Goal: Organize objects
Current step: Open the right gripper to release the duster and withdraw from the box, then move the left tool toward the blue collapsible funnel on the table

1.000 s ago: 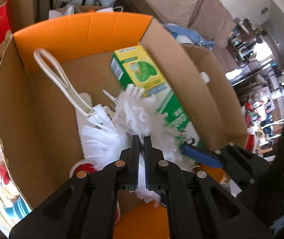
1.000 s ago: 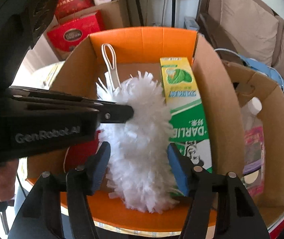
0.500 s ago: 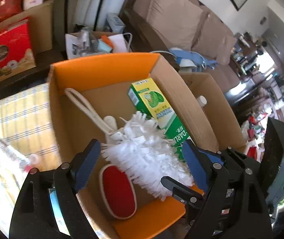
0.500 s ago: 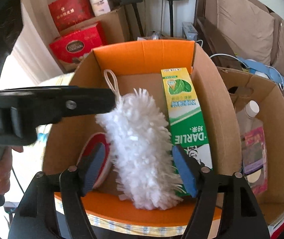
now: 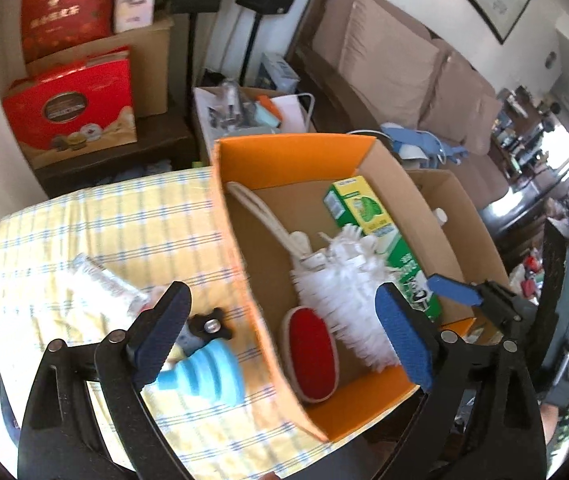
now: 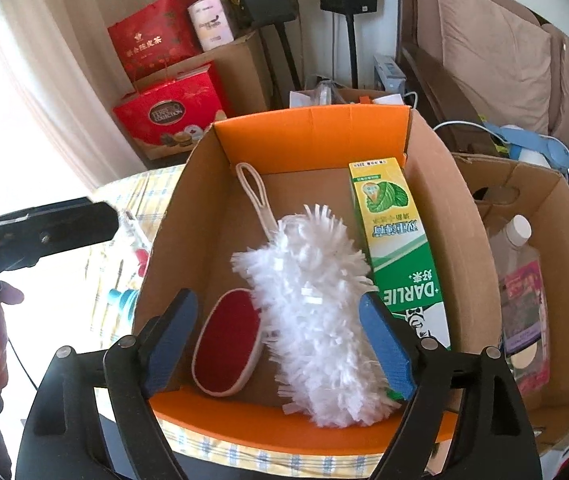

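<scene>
**Hovering over the orange-flapped carton, both claws empty**

Lying inside the open brown cardboard box with orange flaps (image 6: 312,136) is the fluffy white duster with a cream loop handle (image 6: 312,304), angled across the floor, loop end toward the far wall. Just left of it, touching its fibres: oval red brush pad with a white rim (image 6: 226,340). Just right of it, along the right wall: green-and-yellow Darlie toothpaste carton (image 6: 396,248).

Left gripper (image 5: 284,336) spread wide, nothing held, straddling the box's left wall. Under its left finger on the yellow checked tablecloth (image 5: 124,216): light blue ribbed collapsible cup (image 5: 204,372), black star-shaped knob (image 5: 208,326), clear plastic packet (image 5: 100,284).

Right gripper (image 6: 280,340) also wide apart, empty, above the near edge. Second plain cardboard box (image 6: 556,200) on the right contains a clear bottle with a white cap (image 6: 520,288).
</scene>
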Action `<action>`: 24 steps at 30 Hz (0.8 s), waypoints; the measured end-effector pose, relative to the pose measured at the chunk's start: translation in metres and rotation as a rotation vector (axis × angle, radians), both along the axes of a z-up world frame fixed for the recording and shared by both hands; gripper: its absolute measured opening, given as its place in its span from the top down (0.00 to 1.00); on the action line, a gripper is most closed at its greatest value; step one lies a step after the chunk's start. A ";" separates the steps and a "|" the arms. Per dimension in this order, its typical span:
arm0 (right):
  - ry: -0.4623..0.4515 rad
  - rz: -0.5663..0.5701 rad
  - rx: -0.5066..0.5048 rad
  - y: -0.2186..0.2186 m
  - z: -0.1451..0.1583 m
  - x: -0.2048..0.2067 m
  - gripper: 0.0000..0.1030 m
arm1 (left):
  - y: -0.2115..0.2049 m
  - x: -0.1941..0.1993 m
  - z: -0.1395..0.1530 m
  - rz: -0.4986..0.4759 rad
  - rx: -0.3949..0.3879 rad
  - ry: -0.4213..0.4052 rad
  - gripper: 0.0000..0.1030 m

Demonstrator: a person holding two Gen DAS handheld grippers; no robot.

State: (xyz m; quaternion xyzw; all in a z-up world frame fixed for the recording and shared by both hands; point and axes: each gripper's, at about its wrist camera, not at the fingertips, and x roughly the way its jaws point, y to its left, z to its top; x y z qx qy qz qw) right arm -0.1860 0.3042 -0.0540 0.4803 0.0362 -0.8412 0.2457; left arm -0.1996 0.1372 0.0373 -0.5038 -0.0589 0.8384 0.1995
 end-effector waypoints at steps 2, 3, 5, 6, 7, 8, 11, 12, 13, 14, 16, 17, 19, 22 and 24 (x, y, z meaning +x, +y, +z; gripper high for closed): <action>0.006 -0.001 0.002 -0.003 0.002 0.002 0.16 | -0.009 0.004 -0.002 0.019 -0.007 0.007 0.09; 0.008 0.000 0.002 -0.004 0.002 0.003 0.15 | -0.014 0.006 -0.003 0.028 -0.010 0.010 0.09; 0.012 0.004 0.006 -0.008 0.003 0.005 0.14 | -0.021 0.010 -0.004 0.043 -0.022 0.022 0.09; 0.015 0.006 0.009 -0.010 0.003 0.006 0.13 | -0.025 0.013 -0.004 0.049 -0.031 0.030 0.09; 0.018 0.010 0.011 -0.012 0.004 0.008 0.12 | -0.028 0.016 -0.005 0.055 -0.044 0.041 0.09; 0.021 0.012 0.012 -0.014 0.005 0.009 0.10 | -0.030 0.018 -0.005 0.060 -0.053 0.048 0.08; 0.032 0.023 0.008 -0.020 0.008 0.013 0.03 | -0.040 0.025 -0.005 0.077 -0.073 0.063 0.00; 0.036 0.025 0.006 -0.022 0.009 0.015 0.02 | -0.045 0.027 -0.006 0.085 -0.074 0.070 0.00; 0.039 0.028 0.004 -0.024 0.011 0.016 0.01 | -0.047 0.028 -0.006 0.092 -0.075 0.073 0.00; 0.040 0.030 0.002 -0.026 0.013 0.017 0.01 | -0.050 0.030 -0.006 0.097 -0.076 0.076 0.00; 0.044 0.030 0.001 -0.029 0.016 0.018 0.01 | -0.057 0.033 -0.006 0.113 -0.082 0.084 0.00; 0.046 0.029 0.002 -0.030 0.017 0.019 0.01 | -0.060 0.034 -0.006 0.118 -0.085 0.087 0.00; 0.050 0.026 0.004 -0.034 0.020 0.020 0.01 | -0.067 0.037 -0.006 0.132 -0.087 0.090 0.00; 0.057 0.026 0.000 -0.039 0.024 0.022 0.00 | -0.075 0.041 -0.005 0.150 -0.090 0.095 0.00; 0.063 0.028 0.006 -0.044 0.026 0.024 0.00 | -0.080 0.044 -0.005 0.159 -0.096 0.101 0.00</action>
